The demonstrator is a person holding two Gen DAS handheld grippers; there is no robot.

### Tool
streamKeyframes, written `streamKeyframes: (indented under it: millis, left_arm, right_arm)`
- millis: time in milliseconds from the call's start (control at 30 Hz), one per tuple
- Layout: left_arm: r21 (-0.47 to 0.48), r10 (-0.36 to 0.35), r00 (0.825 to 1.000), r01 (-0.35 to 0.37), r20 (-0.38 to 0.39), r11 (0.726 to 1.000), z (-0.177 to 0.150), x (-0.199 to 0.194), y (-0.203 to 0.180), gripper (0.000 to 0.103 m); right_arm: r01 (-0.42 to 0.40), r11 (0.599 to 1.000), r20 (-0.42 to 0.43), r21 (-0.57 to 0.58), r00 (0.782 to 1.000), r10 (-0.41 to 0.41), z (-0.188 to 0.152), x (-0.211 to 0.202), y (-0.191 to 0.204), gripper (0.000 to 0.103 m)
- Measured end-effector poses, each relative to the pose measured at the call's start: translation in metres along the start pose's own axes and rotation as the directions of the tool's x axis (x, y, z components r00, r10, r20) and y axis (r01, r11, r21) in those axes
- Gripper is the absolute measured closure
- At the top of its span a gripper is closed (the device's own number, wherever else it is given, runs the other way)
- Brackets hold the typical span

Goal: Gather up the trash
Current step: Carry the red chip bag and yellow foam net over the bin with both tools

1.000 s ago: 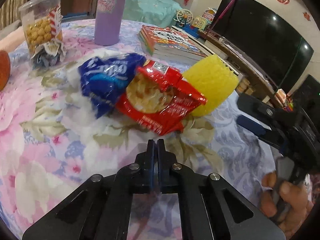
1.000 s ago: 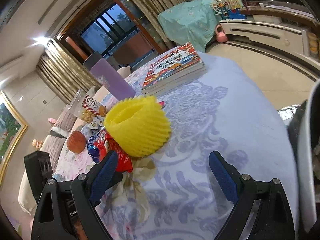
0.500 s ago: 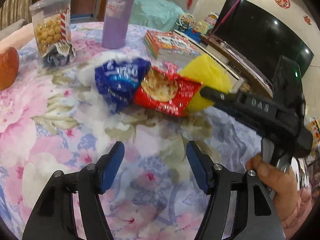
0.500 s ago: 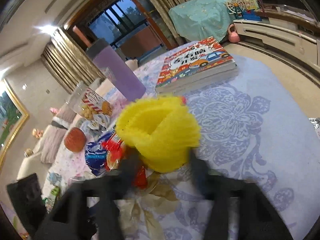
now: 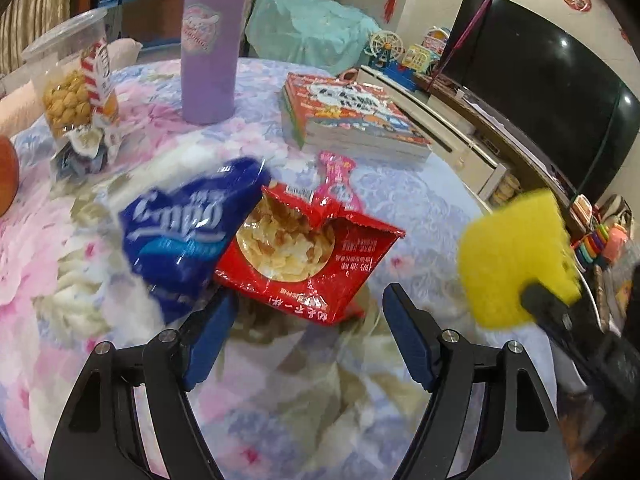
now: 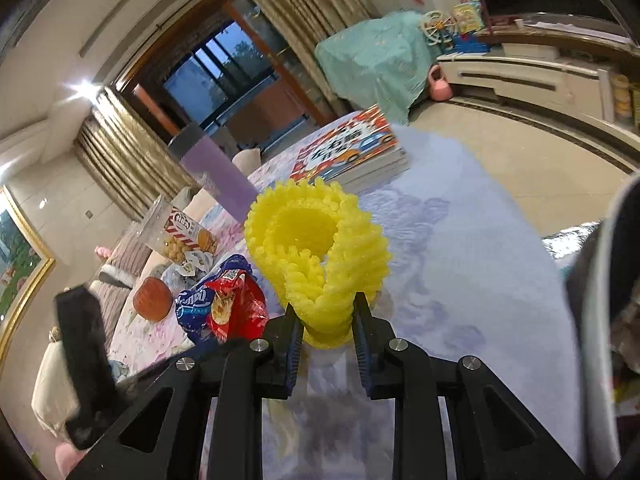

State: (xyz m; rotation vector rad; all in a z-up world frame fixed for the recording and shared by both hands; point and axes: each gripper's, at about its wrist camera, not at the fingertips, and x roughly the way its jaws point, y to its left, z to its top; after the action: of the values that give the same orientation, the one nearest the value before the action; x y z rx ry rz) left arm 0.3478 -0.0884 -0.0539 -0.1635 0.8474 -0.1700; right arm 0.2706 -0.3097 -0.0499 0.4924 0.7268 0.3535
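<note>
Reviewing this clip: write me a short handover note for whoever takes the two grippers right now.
Right gripper: shut on the yellow foam fruit net, squashing its lower end; in the left wrist view the net looks lifted off the tablecloth.
Left gripper: jaws opening, nothing between them, aimed at the red snack bag.
On the table: the blue snack bag overlaps the red one's left edge; a small pink wrapper lies just behind them.
Done: net picked up.
Left: bin the net, which needs a bin that neither view shows; then collect the red bag, blue bag and pink wrapper.
</note>
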Motion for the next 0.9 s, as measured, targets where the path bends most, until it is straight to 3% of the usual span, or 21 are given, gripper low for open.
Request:
streamKeyframes:
  millis: [33,100,133,367,900]
  left_arm:
    - [0.011,0.005,1.0,-0.005,0.01,1.0,0.0,0.001,-0.002,0.032]
    - [0.035,-0.002,1.0,0.002,-0.005,0.999,0.0,0.007,-0.006,0.082]
    - [0.036,-0.02,0.999,0.021,-0.027,0.999,-0.001,0.011,-0.007,0.088]
    - [0.055,-0.052,0.999,0.052,-0.004,0.997,-0.012,-0.01,-0.015,0.101]
    - [0.139,-0.23,0.972,0.233,-0.04,0.963,-0.064,-0.07,-0.075,0.101]
  right_arm:
    - [0.001,1.0,0.002,0.003,1.0,-0.001,-0.001,-0.003,-0.001,0.08]
    - [0.009,1.0,0.009,0.011,1.0,-0.009,-0.005,-0.01,-0.005,0.08]
    - [0.01,1.0,0.009,0.015,1.0,-0.01,-0.007,-0.013,-0.007,0.08]
    - [0.014,0.999,0.027,0.031,1.0,-0.015,-0.017,-0.034,-0.01,0.08]
    - [0.049,0.997,0.101,0.066,0.993,-0.056,-0.04,-0.103,-0.025,0.08]
